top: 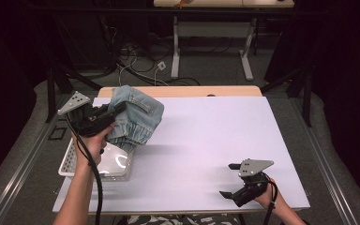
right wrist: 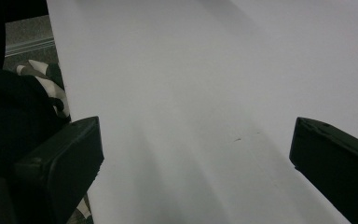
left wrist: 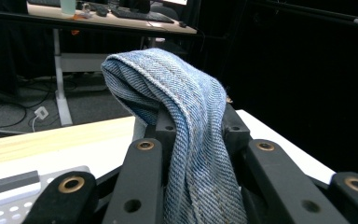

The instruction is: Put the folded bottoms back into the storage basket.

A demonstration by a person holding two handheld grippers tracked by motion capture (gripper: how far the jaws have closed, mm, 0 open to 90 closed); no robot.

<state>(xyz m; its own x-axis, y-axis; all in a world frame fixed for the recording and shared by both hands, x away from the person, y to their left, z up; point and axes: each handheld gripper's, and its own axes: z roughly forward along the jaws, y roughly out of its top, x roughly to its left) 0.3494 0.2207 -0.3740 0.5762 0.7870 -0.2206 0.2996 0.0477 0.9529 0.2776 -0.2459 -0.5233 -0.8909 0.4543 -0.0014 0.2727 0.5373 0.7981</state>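
The left gripper (top: pixel 115 110) is clamped tight on a fold of the denim garment (top: pixel 136 117), and in the left gripper view the blue cloth (left wrist: pixel 186 140) drapes over and between its black jaws. The garment hangs lifted off the white table (top: pixel 206 140), bunched above the table's far left corner and over the white basket (top: pixel 70 161), which sits at the table's left edge. The hand (top: pixel 91 143) holding that gripper is above the basket too. Well apart, near the table's front right corner, the right gripper (top: pixel 232 180) rests low with its jaws spread wide and only bare tabletop (right wrist: pixel 205 93) between them.
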